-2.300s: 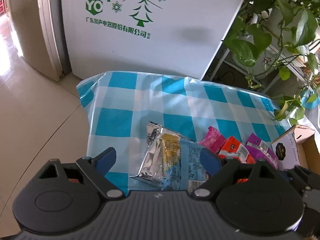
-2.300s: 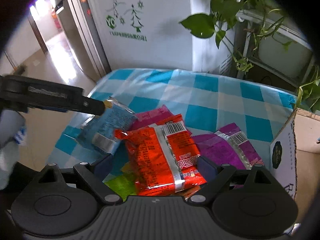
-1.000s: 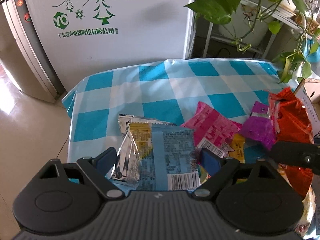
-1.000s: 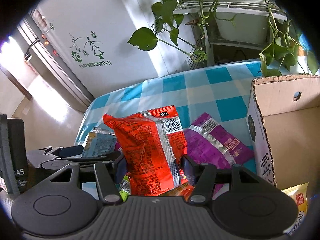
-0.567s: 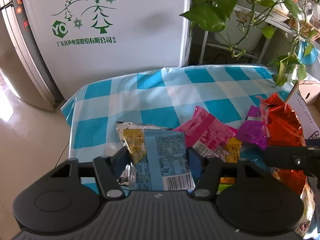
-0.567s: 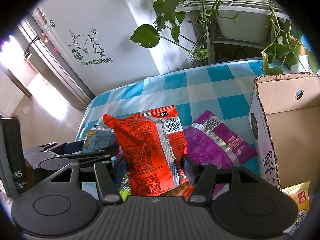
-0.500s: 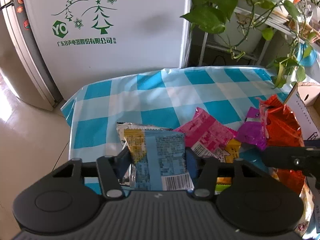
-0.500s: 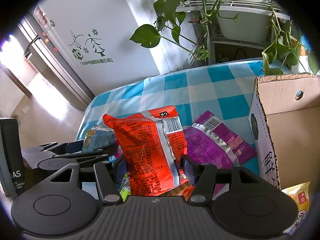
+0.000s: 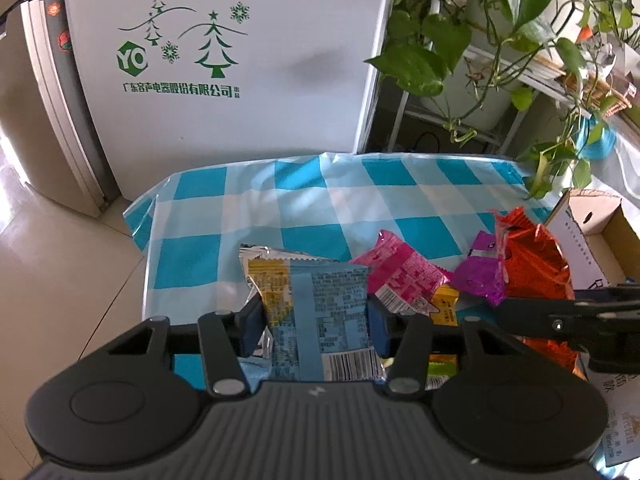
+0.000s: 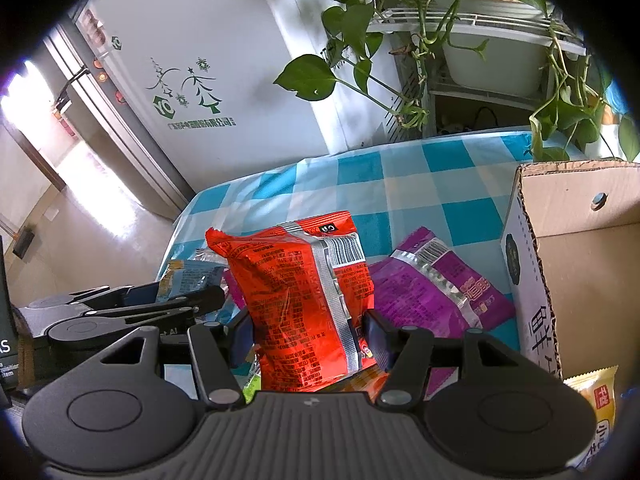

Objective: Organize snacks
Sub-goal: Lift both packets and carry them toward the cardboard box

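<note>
Snacks are mid-pickup: blue packet (image 9: 320, 320) is pinched in the left gripper (image 9: 316, 326), red bag (image 10: 300, 304) clamped in the right gripper (image 10: 306, 338). Next, both need carrying to the cardboard box (image 10: 532, 280) on the right.

- The left tongs (image 9: 316, 320), spread wide on either side of the blue snack packet (image 9: 318, 320) a second ago, have just closed and now pinch its two edges.
- That packet lay flat and crumpled on the checked desk (image 9: 304, 196) before; now it stands nearly upright between the pads, barcode end toward the camera.
- The right tongs (image 10: 308, 334) hovered open above the red snack bag (image 10: 304, 296) two seconds ago; the bag was lying on the pile then and now stands lifted in their grip beside the cardboard box (image 10: 580, 216).
</note>
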Action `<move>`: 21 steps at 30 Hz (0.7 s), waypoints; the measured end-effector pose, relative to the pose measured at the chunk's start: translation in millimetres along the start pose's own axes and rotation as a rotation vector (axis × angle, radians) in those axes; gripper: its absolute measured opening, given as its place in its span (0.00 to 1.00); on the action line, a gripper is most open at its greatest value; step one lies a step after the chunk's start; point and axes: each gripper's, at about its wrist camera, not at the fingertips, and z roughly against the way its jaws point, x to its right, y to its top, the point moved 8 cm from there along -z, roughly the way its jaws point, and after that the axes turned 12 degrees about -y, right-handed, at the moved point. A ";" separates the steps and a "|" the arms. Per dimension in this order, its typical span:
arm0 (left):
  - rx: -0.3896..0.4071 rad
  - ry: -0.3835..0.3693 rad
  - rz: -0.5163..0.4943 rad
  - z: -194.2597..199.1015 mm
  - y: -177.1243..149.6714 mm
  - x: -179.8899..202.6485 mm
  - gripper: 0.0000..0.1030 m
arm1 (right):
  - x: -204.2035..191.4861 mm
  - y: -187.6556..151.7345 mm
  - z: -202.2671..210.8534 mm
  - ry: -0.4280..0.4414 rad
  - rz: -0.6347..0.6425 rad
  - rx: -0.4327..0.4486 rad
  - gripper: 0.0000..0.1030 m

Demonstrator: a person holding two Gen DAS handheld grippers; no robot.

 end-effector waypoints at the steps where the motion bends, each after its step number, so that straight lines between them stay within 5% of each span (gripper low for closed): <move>1: 0.004 -0.006 0.003 1.9 0.0 0.0 0.49 | -0.5 -0.4 1.3 0.000 0.001 0.003 0.62; 21: 0.070 -0.015 0.011 37.5 -34.8 -0.2 0.49 | -10.7 -26.2 37.7 -0.008 0.022 0.060 0.62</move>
